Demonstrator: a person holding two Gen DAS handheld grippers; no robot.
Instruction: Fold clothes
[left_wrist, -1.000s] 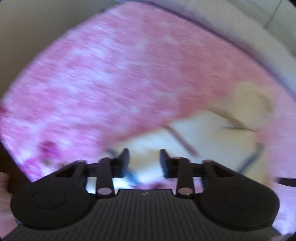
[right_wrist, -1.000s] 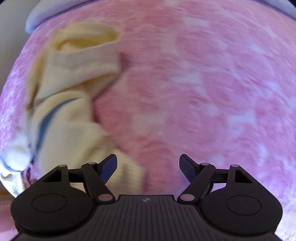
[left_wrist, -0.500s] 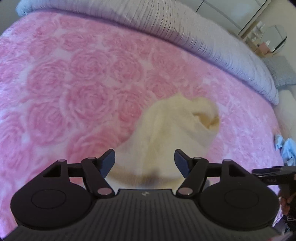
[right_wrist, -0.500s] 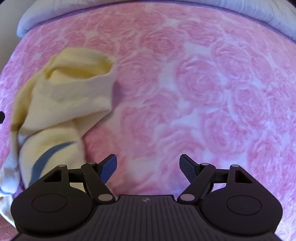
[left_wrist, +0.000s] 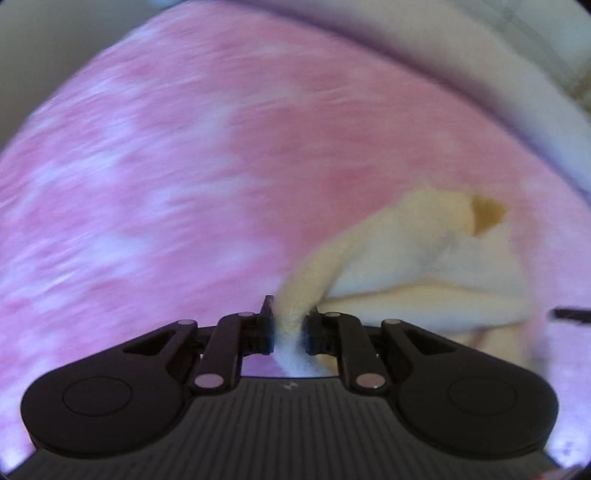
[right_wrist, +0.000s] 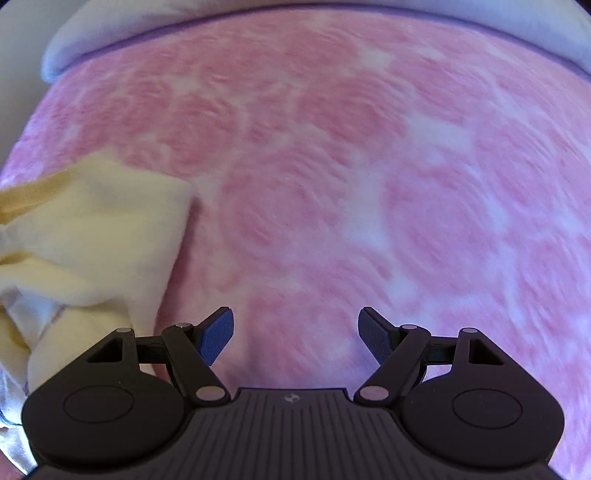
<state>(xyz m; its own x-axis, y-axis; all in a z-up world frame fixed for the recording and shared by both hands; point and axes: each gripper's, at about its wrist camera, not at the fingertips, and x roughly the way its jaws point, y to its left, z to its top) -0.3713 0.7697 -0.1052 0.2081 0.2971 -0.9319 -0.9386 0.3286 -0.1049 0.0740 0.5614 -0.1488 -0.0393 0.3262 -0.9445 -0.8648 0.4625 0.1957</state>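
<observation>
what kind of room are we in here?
Likely a bedroom, working on a bed: a pink rose-patterned blanket fills both views, a grey quilted cover lies along its far edge, and a pale yellow garment lies on it.

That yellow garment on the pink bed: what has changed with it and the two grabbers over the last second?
Half a second ago the left gripper stood open above the yellow garment; now its jaws are closing on a bunched fold of it, and the cloth trails off to the right. The right gripper stayed open and empty over the pink rose blanket, with the garment still at its left.
</observation>
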